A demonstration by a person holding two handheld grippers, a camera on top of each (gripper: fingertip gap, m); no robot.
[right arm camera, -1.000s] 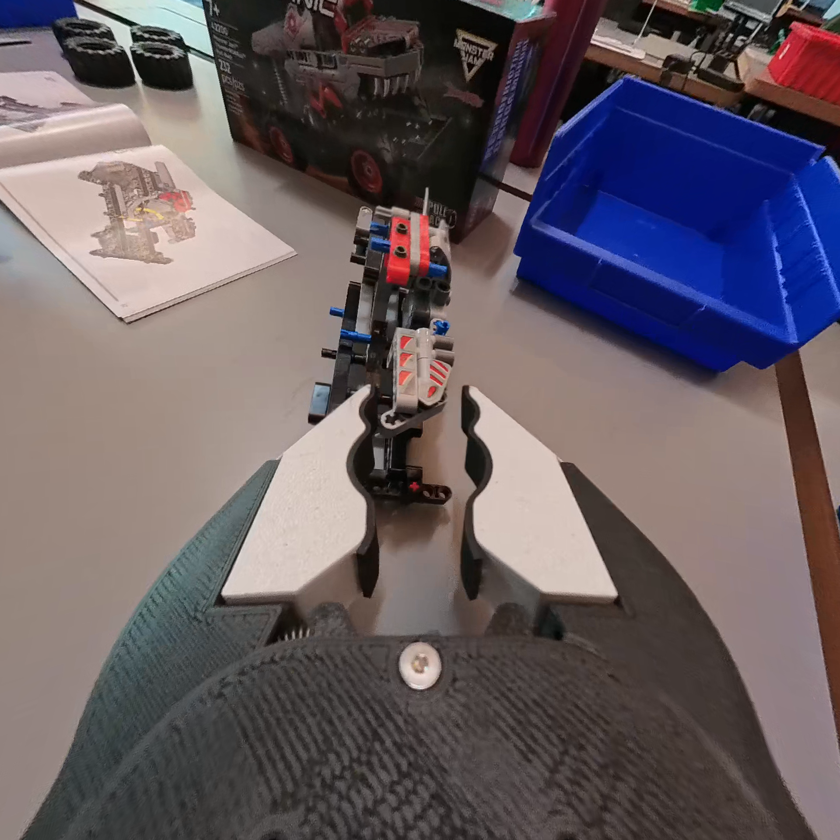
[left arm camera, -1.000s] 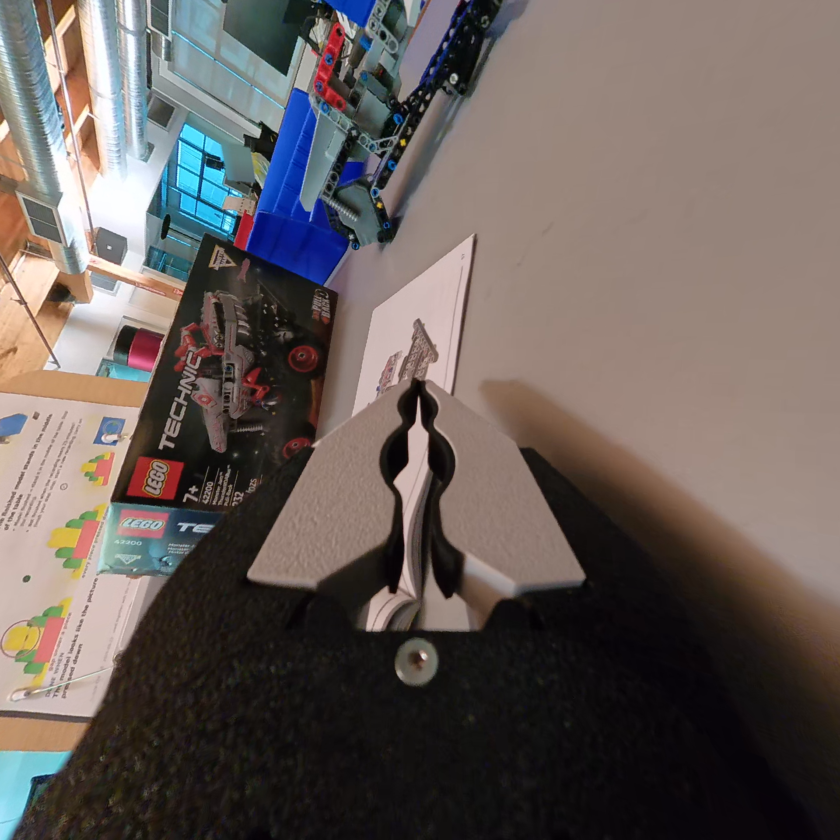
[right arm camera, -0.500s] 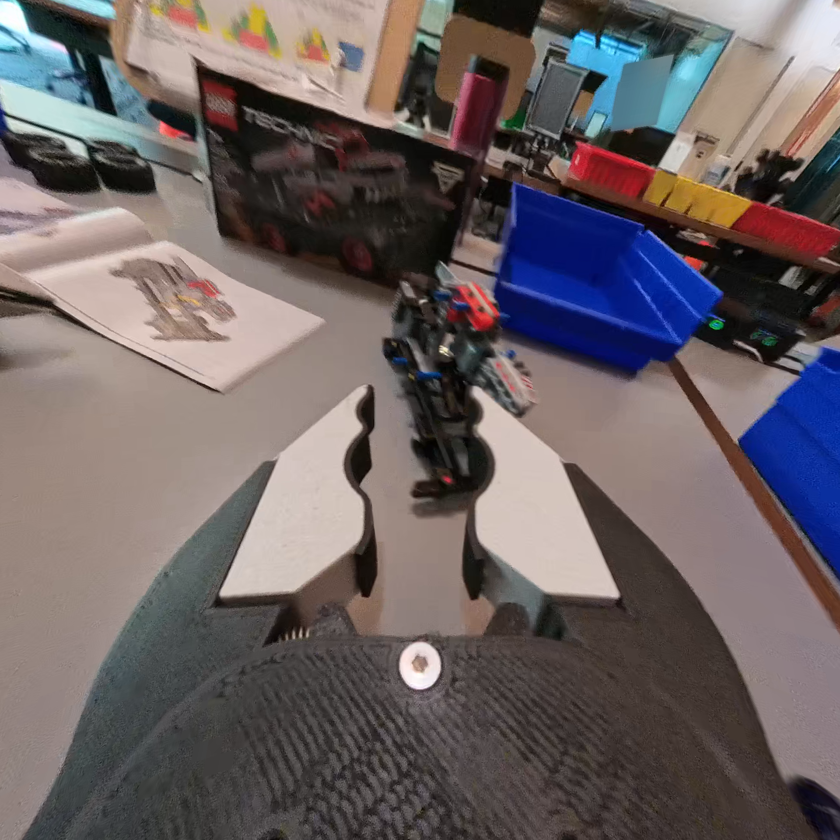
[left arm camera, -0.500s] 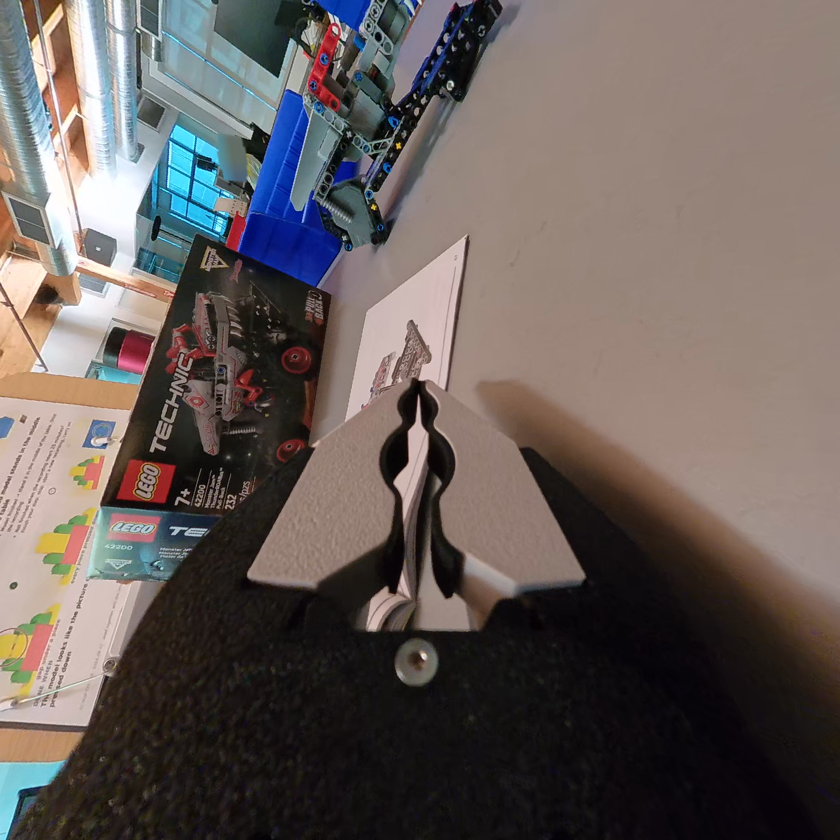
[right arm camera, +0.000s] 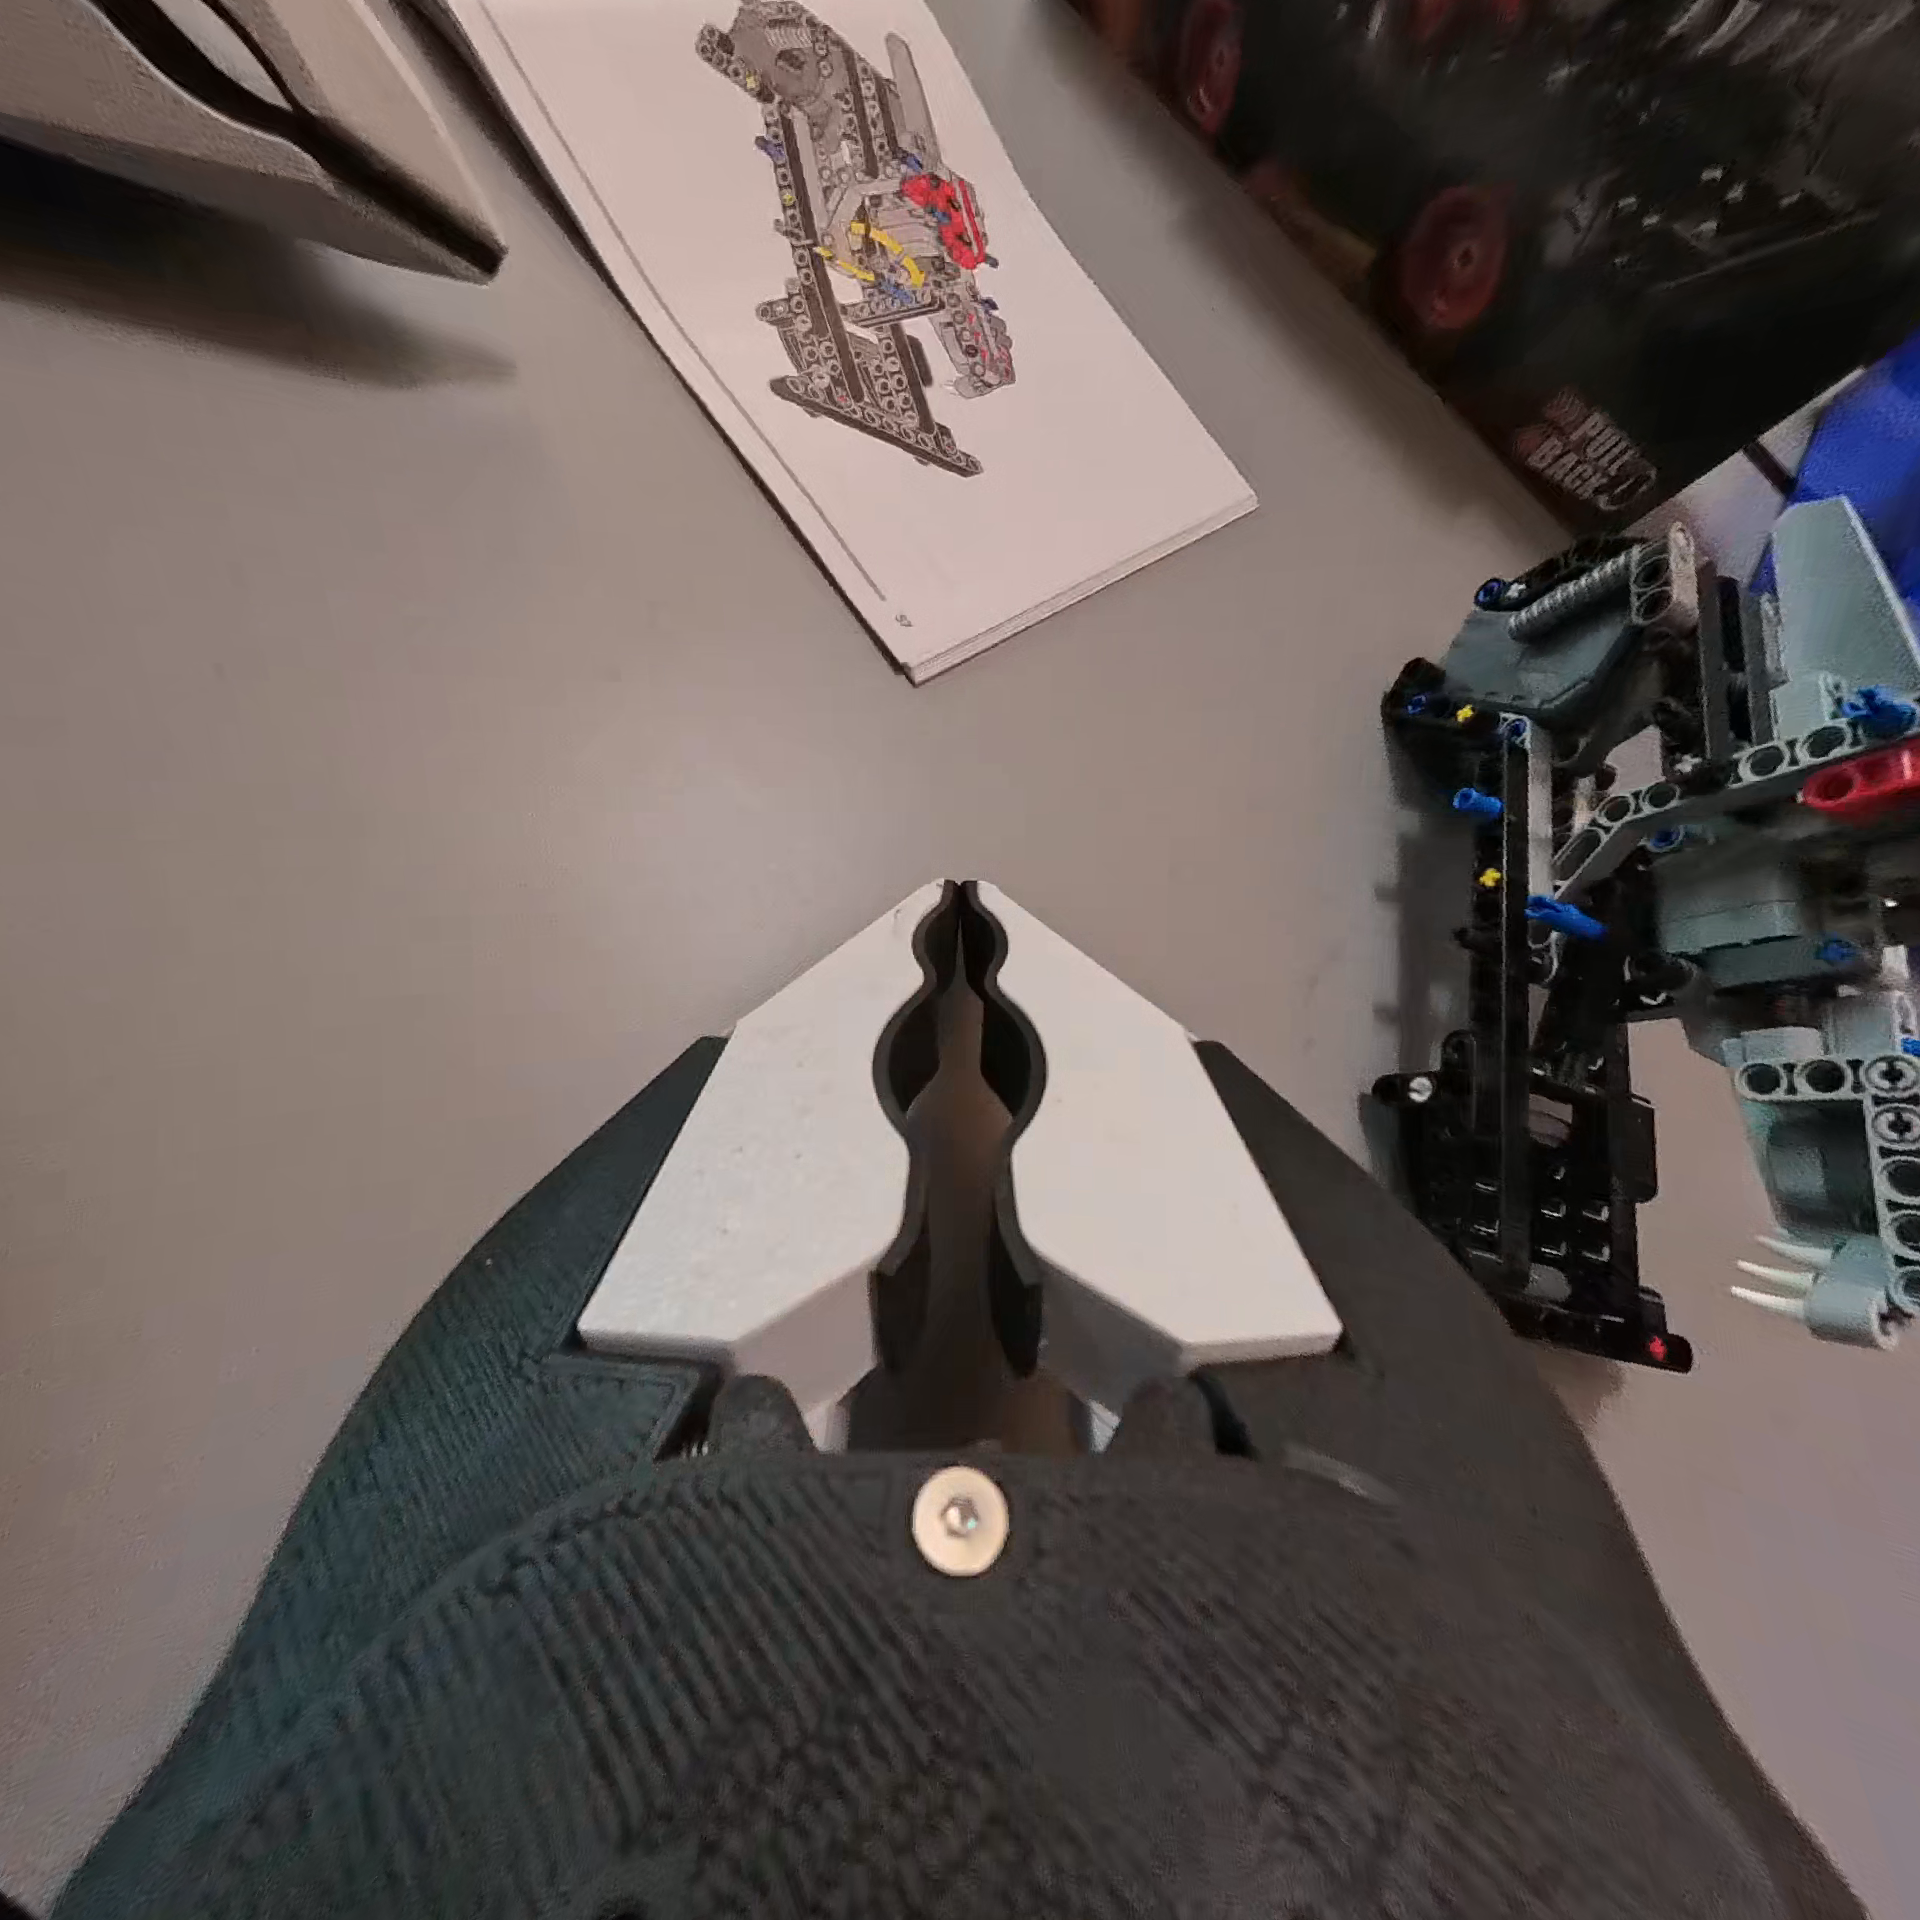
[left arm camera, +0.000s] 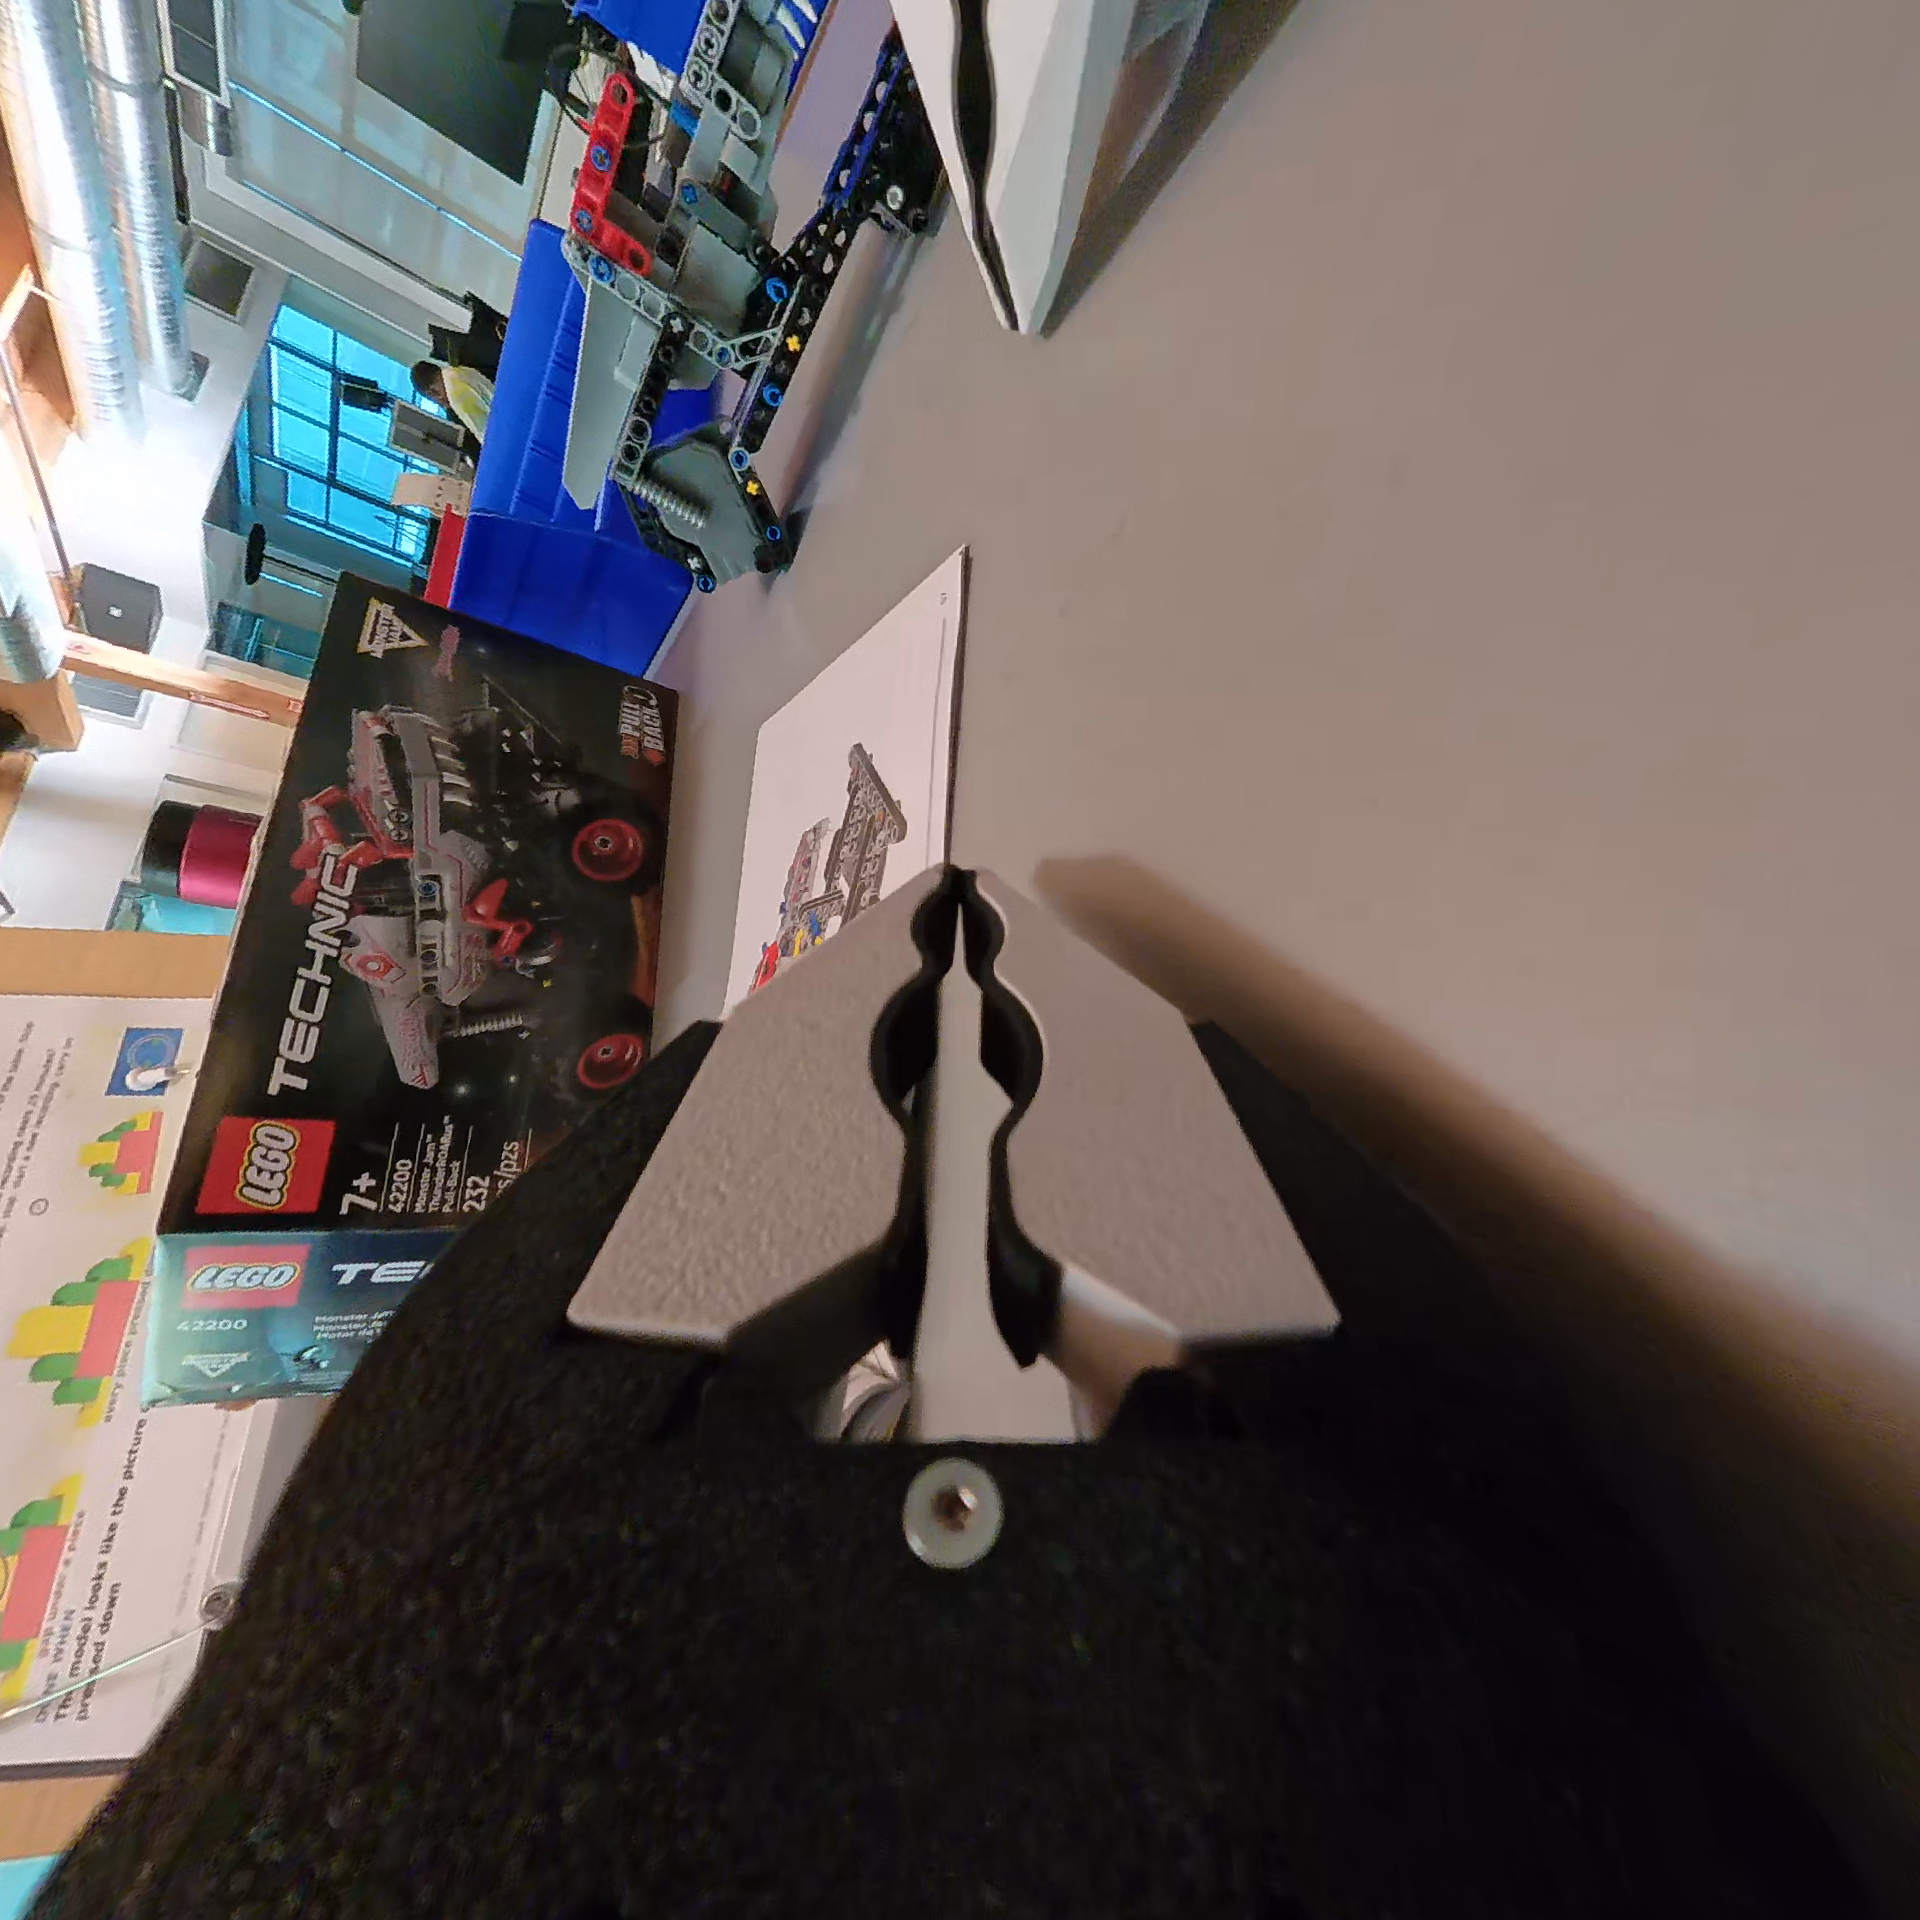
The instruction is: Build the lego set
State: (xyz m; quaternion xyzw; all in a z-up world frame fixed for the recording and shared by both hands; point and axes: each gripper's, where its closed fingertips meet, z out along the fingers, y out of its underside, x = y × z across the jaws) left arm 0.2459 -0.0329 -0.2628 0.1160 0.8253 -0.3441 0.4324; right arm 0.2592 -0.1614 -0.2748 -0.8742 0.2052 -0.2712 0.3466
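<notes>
The half-built lego truck [right arm camera: 1662, 935], black and grey with blue pins and a red part, lies on the grey table [right arm camera: 416, 779] at the right. My right gripper [right arm camera: 956, 888] is shut and empty, over bare table to the model's left, apart from it. The open instruction booklet [right arm camera: 883, 312] lies beyond it. My left gripper [left arm camera: 951, 883] is shut, its tips over the booklet's [left arm camera: 862, 748] near edge; nothing shows held in it. It also shows in the right wrist view [right arm camera: 260, 114] at top left. The model [left arm camera: 686, 312] and right gripper [left arm camera: 997, 156] show far off.
The black lego box [left arm camera: 436, 935] stands behind the booklet, also in the right wrist view [right arm camera: 1558, 156]. A blue bin [left arm camera: 551, 520] sits beside the model. A poster with brick drawings [left arm camera: 83, 1351] and a maroon bottle [left arm camera: 208, 862] stand behind the box. Tip to tip, the grippers are about 15 cm apart.
My right gripper has gone from open around the model's end to shut, and has swung left off the model and tilted down at the table. The left gripper has barely moved.
</notes>
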